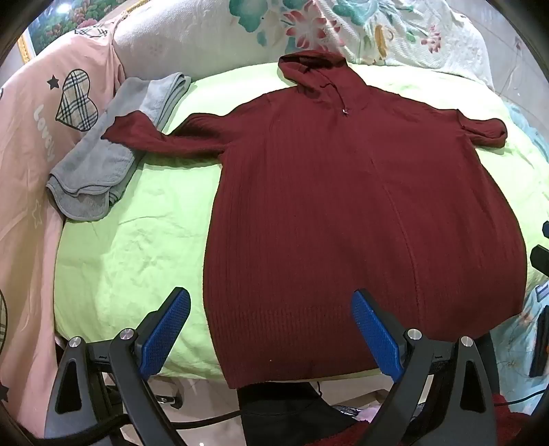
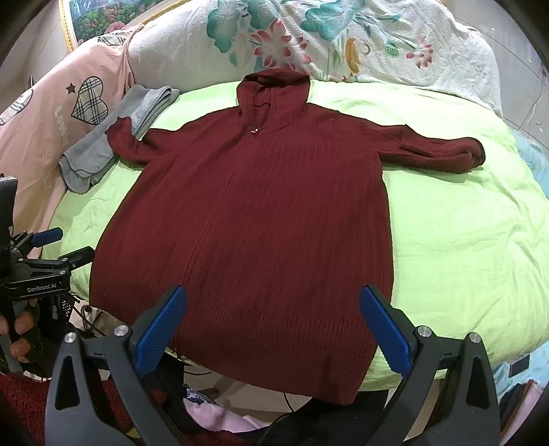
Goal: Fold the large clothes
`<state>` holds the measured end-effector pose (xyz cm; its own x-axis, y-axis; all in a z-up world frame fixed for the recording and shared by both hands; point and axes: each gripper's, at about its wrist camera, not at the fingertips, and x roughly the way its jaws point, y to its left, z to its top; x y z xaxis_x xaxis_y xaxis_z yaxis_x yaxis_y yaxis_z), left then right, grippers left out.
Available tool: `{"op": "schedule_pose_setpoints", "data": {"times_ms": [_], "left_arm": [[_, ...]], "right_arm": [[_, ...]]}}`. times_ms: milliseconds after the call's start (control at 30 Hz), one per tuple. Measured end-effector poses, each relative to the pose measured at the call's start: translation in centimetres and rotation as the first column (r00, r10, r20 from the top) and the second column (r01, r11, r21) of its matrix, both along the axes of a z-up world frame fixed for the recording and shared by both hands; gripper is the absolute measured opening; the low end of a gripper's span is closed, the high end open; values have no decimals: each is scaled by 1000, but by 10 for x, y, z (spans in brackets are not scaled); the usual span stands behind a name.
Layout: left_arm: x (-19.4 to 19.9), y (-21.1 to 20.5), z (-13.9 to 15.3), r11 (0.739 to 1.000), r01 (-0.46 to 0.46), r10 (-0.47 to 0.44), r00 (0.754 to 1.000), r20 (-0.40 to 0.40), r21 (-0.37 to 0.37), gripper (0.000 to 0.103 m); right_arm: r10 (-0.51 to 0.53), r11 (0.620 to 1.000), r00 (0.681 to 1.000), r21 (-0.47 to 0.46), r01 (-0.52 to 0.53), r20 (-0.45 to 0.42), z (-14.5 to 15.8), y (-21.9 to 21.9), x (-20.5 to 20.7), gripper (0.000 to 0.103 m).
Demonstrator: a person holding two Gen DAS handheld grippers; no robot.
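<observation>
**A:** Left wrist view first: where does the garment sit?

**B:** The maroon ribbed hooded sweater (image 1: 360, 212) lies flat, front up, on the lime-green sheet (image 1: 130, 260) of the bed, hood toward the floral quilt (image 1: 343, 27), hem hanging slightly over the near edge. Its left sleeve (image 1: 151, 135) overlaps a folded grey towel (image 1: 103, 164); the right sleeve (image 2: 442, 152) looks doubled back near its cuff.

**A:** And the tools?

**B:** The left hand-held gripper (image 1: 271, 339) hovers above the hem with its jaws wide, holding nothing. The right hand-held gripper (image 2: 272, 338) is equally wide and empty, also near the hem.

**A:** So which step?

**B:** I'd judge folding hasn't begun: the sweater is spread, no fold made. The next move probably calls for pinching a sleeve or side edge and carrying it across the body, lifting the left sleeve clear of the towel.
</observation>
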<state>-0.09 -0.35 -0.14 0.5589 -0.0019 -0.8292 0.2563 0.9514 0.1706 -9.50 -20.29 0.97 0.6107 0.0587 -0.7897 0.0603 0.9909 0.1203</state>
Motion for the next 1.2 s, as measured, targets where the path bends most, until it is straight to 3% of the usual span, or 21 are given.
{"op": "schedule_pose_setpoints", "data": {"times_ms": [633,967,1200], "left_arm": [[-1,-3,4,1000,16,-16,1000,1,-4,95],[-1,-4,9,997,32,-34,999,-28,-67,95],[-1,-5,10,997,39,-41,999,-31,-65,95]], "right_arm": [[-3,1000,1000,3,3,-2,0,0,3,100],[-6,1000,1000,12,6,-1,-1,0,5,100],[-6,1000,1000,15,6,1,-1,1,5,100]]}}
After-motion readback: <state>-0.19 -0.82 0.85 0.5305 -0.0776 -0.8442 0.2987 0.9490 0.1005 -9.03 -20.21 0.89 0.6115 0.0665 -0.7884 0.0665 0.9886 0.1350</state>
